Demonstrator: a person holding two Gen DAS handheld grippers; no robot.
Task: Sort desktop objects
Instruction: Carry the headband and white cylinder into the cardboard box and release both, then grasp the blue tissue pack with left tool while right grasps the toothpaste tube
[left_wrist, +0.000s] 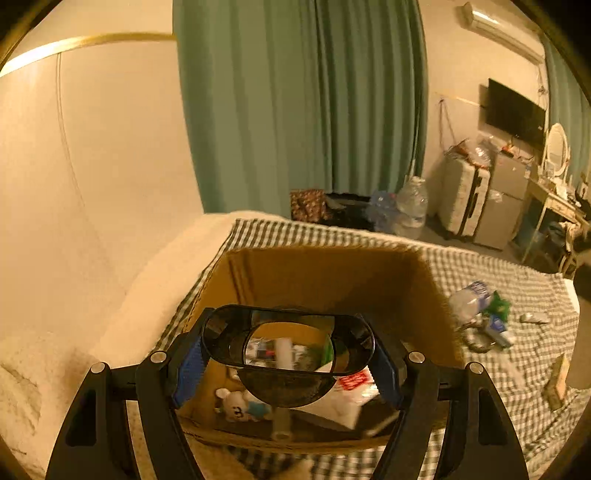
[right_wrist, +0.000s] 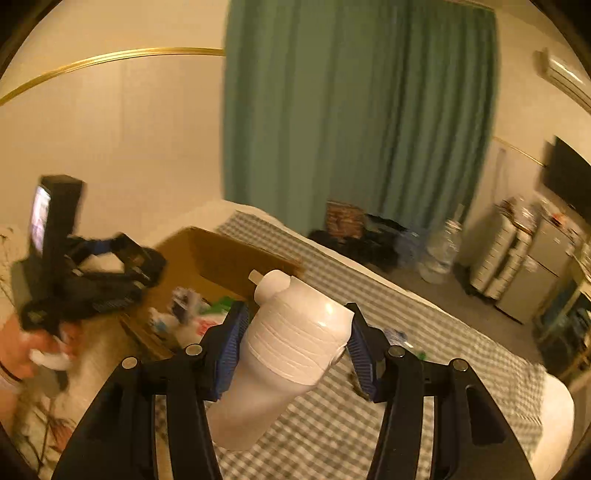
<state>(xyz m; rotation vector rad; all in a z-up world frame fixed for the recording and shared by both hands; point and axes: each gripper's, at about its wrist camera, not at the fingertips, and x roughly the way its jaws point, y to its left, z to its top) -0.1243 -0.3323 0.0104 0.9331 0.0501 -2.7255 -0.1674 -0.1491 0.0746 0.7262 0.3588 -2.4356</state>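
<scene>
My left gripper (left_wrist: 289, 369) is shut on a black oval mirror (left_wrist: 225, 332), its blue pads pressing on the two ends. It hangs over an open cardboard box (left_wrist: 332, 280) that holds a small white toy (left_wrist: 236, 406) and a white packet with a red label (left_wrist: 351, 387). My right gripper (right_wrist: 295, 347) is shut on a white bottle (right_wrist: 295, 332) with a white cap, held tilted above the checked bed cover (right_wrist: 424, 317). In the right wrist view the left gripper (right_wrist: 110, 266) shows blurred at the left, held by a hand (right_wrist: 22, 347) beside the box (right_wrist: 229, 258).
A clear plastic bottle (left_wrist: 469, 299), a green packet (left_wrist: 498, 302) and small items lie on the checked cover (left_wrist: 517, 369) right of the box. Beyond the bed stand water jugs (left_wrist: 410, 206), a suitcase (left_wrist: 461, 199), a green curtain (left_wrist: 295, 110) and a desk (left_wrist: 550, 206).
</scene>
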